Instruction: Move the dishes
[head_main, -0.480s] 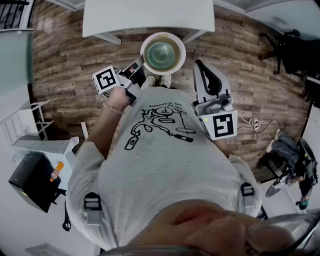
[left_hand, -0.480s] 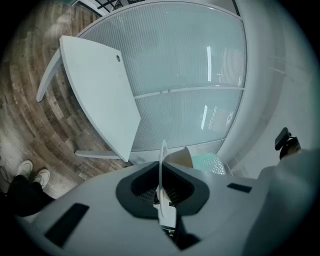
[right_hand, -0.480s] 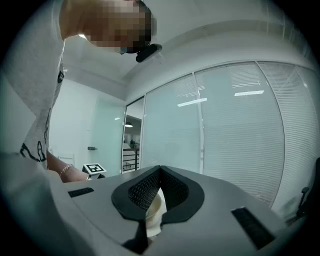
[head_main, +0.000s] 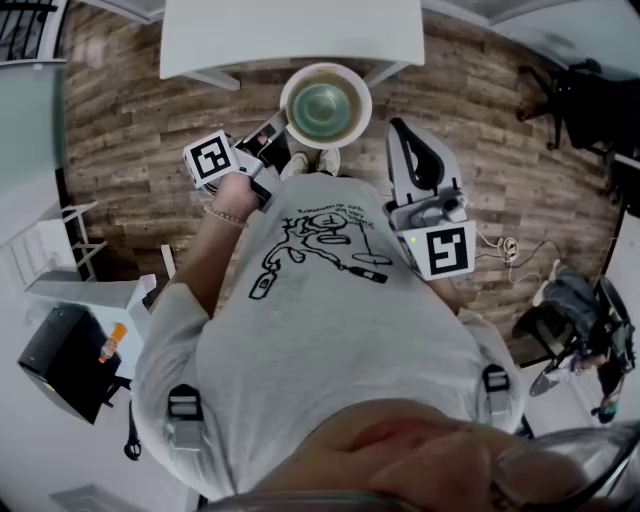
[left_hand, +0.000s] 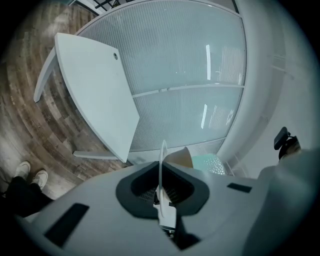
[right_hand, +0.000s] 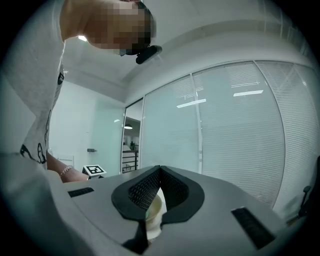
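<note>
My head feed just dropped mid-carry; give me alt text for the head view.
Seen from above, the left gripper grips a round dish by its rim over wood floor, near a white table. The right gripper is shut and empty.

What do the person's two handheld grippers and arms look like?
The left gripper and the right gripper have light grey shells with black ribbed pads, and each carries a white cube with black square markers. The person wears a short-sleeved light grey T-shirt with a black drawing, and a bracelet on the left wrist.
</note>
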